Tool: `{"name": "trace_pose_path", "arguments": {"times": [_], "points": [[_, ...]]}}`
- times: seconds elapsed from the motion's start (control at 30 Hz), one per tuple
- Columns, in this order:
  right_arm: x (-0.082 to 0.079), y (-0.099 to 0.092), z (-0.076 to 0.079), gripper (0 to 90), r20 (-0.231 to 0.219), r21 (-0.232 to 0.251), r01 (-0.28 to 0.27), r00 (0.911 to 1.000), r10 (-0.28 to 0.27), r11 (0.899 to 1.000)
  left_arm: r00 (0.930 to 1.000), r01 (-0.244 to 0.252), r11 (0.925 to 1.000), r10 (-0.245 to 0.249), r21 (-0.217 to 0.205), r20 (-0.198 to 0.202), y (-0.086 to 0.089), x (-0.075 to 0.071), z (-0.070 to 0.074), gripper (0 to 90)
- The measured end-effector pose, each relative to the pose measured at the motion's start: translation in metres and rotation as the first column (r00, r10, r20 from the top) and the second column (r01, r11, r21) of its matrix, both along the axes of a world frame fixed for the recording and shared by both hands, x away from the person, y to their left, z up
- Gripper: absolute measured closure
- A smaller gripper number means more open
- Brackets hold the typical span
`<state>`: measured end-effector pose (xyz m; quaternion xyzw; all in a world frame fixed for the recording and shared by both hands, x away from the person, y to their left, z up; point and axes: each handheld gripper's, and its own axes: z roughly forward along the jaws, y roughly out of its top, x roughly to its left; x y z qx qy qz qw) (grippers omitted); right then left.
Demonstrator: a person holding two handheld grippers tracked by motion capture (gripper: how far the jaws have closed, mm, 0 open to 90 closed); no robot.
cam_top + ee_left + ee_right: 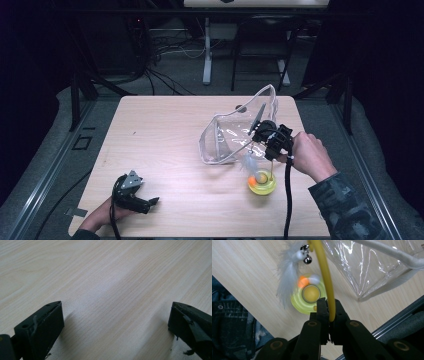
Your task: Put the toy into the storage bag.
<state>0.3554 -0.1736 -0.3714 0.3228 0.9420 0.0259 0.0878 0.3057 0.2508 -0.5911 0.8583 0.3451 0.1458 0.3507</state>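
Observation:
A yellow round toy base [262,184] [298,302] with an orange ball [311,293] in its middle stands on the table at the front right. A thin yellow rod [325,272] rises from it, with a white feather [286,280] and small silver bells [306,254] hanging near its top. My right gripper [270,157] [328,305] hovers over the base and is shut on the rod. A clear plastic bag [227,135] [369,267] lies just behind and left of it. My left gripper [151,203] [116,317] rests open on bare wood at the front left, holding nothing.
The light wooden table [160,130] has bare wood across its left and middle. A white strap [392,252] of the bag runs past the right gripper. Dark floor, cables and a desk leg [207,50] lie beyond the far edge.

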Motion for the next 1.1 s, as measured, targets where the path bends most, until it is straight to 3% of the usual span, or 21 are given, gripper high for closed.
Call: {"name": "trace_pose_path", "arguments": {"times": [0.4, 0.67, 0.87, 1.1], "points": [[-0.002, -0.018, 0.01, 87.0, 0.011, -0.028, 0.04, 0.9992, -0.039, 0.999, 1.0, 0.0, 1.0, 0.0, 0.0, 0.0, 0.0, 0.0, 0.0, 0.1], [-0.001, -0.031, 0.012, 87.4, 0.02, -0.018, 0.08, 0.9966, -0.079, 0.997, 1.0, 0.0, 1.0, 0.0, -0.001, 0.001, 0.0, 0.0, 0.0, 0.1], [-0.002, -0.038, 0.016, 87.5, 0.025, -0.043, 0.088, 0.9959, -0.087, 0.995, 1.0, 0.0, 1.0, 0.0, 0.0, 0.0, 0.0, 0.0, 0.0, 0.1], [0.003, -0.052, 0.024, 87.5, 0.034, -0.03, 0.126, 0.9916, -0.125, 0.992, 1.0, -0.002, 1.0, 0.002, -0.002, 0.0, 0.0, 0.0, 0.0, 0.1]]}}
